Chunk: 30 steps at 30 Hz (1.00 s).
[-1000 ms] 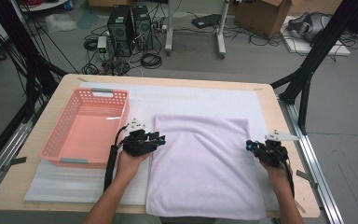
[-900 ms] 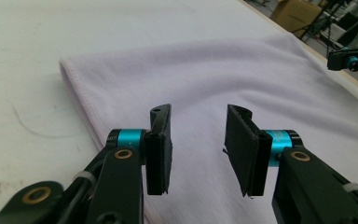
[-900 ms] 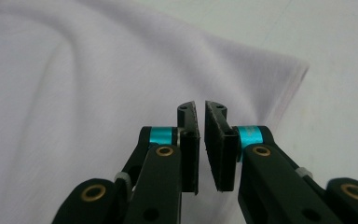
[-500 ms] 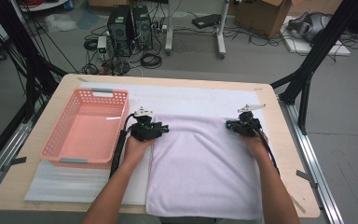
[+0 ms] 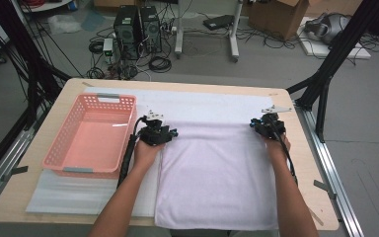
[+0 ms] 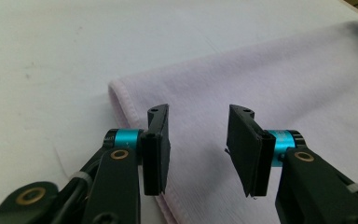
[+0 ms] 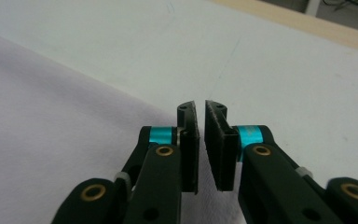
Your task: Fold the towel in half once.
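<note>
1. Shows a pale purple towel [image 5: 217,173] lying flat on a white mat [image 5: 217,101] on a wooden counter [image 5: 307,163]. Reaches from mid-counter to the near edge.
2. Places the left gripper [image 5: 164,132] at the towel's far left corner and the right gripper [image 5: 265,126] at its far right corner. Looks like a setup for lifting both far corners together, probably to fold the towel towards the person.
3. Left fingers [image 6: 158,140]: partly open, hovering over the hemmed corner, cloth below the gap but not pinched. Wide enough to take the hem, judging by the left gripper view.
4. Right fingers [image 7: 189,140]: almost together, only a thin slit between them, nothing caught in it, having just parted slightly. Poised over the towel's far edge, where cloth meets mat.
5. Edges: far hem straight and running between the two grippers; left hem rolled slightly at the corner, which should help the fingers get under it.
6. Open room: bare mat beyond the far hem, free for sliding in low.
7. To the left, just beside the left gripper: a pink basket [image 5: 108,97], its wall a likely snag for a wide leftward swing.
8. To the right: a narrow strip of counter before the edge.
</note>
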Tool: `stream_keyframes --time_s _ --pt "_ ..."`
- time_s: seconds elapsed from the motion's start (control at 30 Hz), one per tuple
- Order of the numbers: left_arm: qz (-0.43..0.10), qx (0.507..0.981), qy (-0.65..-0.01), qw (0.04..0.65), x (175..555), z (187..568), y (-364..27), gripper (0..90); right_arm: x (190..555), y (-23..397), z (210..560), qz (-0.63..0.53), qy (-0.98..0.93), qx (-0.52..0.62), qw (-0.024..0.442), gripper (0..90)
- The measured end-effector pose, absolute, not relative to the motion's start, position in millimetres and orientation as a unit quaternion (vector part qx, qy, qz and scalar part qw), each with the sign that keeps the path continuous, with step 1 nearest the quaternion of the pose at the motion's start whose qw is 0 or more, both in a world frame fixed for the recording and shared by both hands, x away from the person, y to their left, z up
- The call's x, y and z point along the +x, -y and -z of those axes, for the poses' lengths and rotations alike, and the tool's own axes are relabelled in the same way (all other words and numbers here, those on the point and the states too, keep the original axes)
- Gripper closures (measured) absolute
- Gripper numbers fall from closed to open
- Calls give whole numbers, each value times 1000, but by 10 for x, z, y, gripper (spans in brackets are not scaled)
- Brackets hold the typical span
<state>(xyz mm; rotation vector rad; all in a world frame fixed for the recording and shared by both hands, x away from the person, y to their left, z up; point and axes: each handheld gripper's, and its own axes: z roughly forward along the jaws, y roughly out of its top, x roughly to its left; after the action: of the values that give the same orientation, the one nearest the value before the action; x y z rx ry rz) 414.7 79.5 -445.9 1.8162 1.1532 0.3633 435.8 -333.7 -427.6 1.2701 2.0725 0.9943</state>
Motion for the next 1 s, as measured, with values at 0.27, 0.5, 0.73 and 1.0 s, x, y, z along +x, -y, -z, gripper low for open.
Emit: stream_keyframes --time_s 0.27,0.5,0.73,1.0 --pt "-182 765 -466 406 4305 4492 -719 753 4162 3460 4310 -372 -785 456 195 815" --pt "-243 753 -479 379 4377 4507 -662 817 4184 3476 4404 -329 -789 480 198 806" --pt "-220 729 -515 393 4366 4480 -732 768 4180 3492 4411 -310 -758 519 245 741" --pt "-154 714 -462 503 4138 4337 -817 578 3963 3637 4157 -384 -755 491 205 599"
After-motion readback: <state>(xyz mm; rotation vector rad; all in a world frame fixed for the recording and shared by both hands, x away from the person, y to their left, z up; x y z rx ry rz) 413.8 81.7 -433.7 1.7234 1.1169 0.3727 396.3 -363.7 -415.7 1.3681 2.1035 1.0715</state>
